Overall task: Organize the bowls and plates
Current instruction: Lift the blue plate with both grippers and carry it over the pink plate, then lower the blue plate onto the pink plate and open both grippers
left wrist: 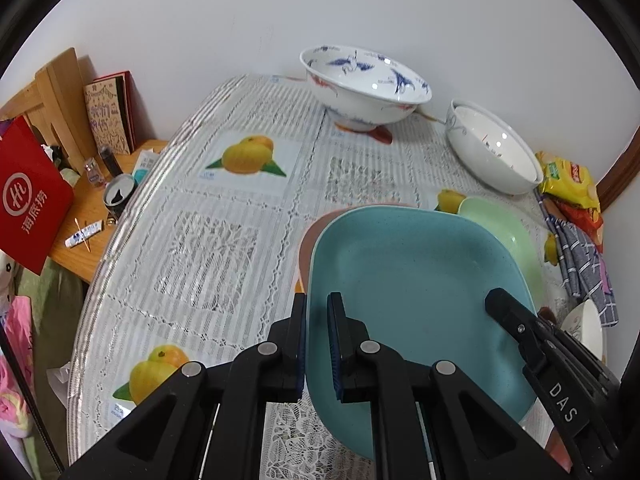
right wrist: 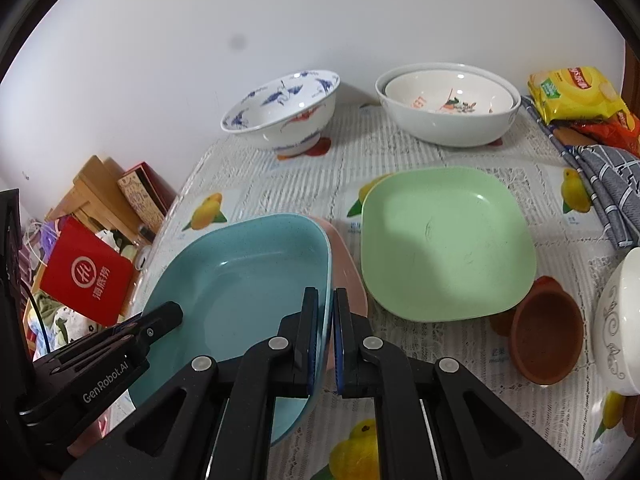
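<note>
Both grippers hold a teal square plate [left wrist: 412,272] by opposite rims. My left gripper [left wrist: 317,304] is shut on its left rim, and my right gripper [right wrist: 325,296] is shut on its right rim. Each shows in the other view: the right gripper [left wrist: 496,300] and the left gripper [right wrist: 172,312]. The teal plate [right wrist: 248,276] sits right over a pink plate [right wrist: 348,264], whose edge [left wrist: 308,240] peeks out beneath. Whether the two touch I cannot tell. A green plate [right wrist: 444,240] lies flat just to the right.
A blue-and-white bowl [right wrist: 280,116] and two nested white bowls [right wrist: 448,112] stand by the wall. A brown clay dish [right wrist: 544,340] and a white scroll-patterned bowl [right wrist: 620,320] are near right. Snack bags [right wrist: 576,96] and a grey cloth [right wrist: 608,176] are far right. The table edge [left wrist: 120,240] drops left.
</note>
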